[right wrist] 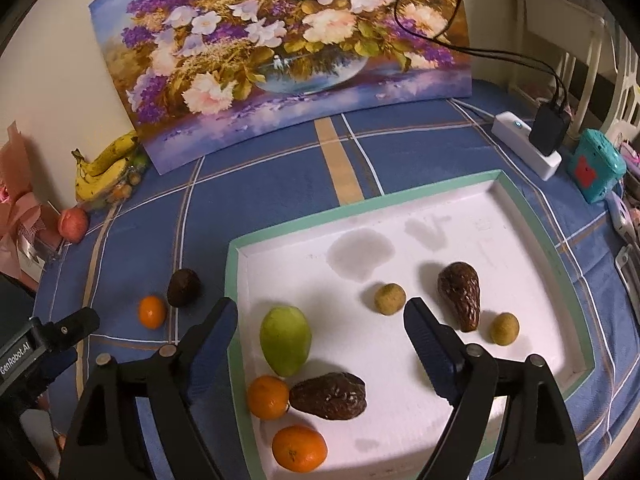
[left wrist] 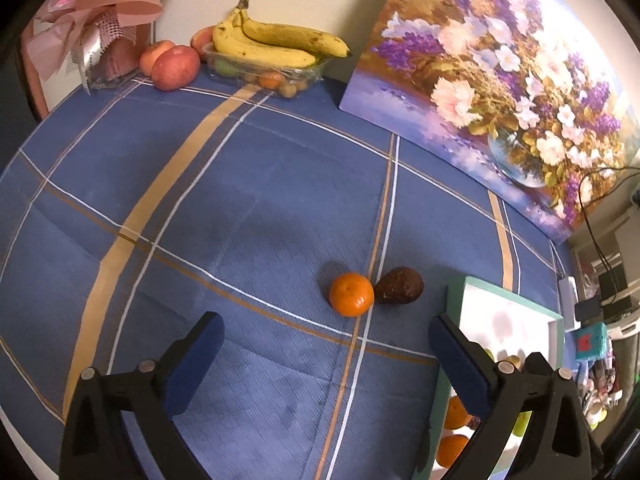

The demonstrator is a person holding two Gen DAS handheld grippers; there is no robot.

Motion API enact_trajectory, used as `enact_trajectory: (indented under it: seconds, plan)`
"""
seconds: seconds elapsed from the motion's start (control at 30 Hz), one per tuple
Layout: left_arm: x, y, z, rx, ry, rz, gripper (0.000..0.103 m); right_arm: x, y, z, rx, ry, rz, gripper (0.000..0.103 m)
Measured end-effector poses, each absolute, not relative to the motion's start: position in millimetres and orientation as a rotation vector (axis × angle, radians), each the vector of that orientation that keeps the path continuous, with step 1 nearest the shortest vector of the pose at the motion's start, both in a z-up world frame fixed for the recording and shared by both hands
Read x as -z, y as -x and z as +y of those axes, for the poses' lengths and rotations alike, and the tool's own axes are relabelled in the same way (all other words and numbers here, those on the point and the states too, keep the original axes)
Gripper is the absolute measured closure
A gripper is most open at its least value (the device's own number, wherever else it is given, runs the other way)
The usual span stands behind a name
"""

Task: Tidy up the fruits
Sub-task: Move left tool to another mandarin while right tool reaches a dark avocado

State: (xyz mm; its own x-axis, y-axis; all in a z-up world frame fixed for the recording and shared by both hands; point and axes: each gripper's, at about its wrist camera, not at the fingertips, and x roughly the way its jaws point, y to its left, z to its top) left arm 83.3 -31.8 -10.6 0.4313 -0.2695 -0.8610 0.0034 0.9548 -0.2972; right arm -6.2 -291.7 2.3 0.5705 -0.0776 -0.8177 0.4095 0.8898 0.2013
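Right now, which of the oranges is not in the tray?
The orange on the blue cloth, touching the dark avocado left of the tray. The other two lie inside.

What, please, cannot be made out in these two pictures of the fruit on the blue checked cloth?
- Clear plastic punnet, left wrist view: the yellow bananas lying on top hide most of its small fruit.
- White tray with green rim, left wrist view: the open left gripper covers most of its fruit.
- Pink wrapped gift, right wrist view: cut off by the picture's edge.
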Motion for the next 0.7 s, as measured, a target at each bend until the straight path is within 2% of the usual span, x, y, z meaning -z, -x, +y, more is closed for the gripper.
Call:
enact_trajectory:
  seconds: [0.23, 0.7]
  plan:
    - [11, -88, -25, 0.159, 0.285, 1.072, 0.0, 1, 1, -287, 0.281, -0.397, 0.941, 0.017]
    - [52, -117, -29, 0.164, 0.271, 1.192, 0.001, 18, -15, -277, 0.255, -0.37, 0.992, 0.017]
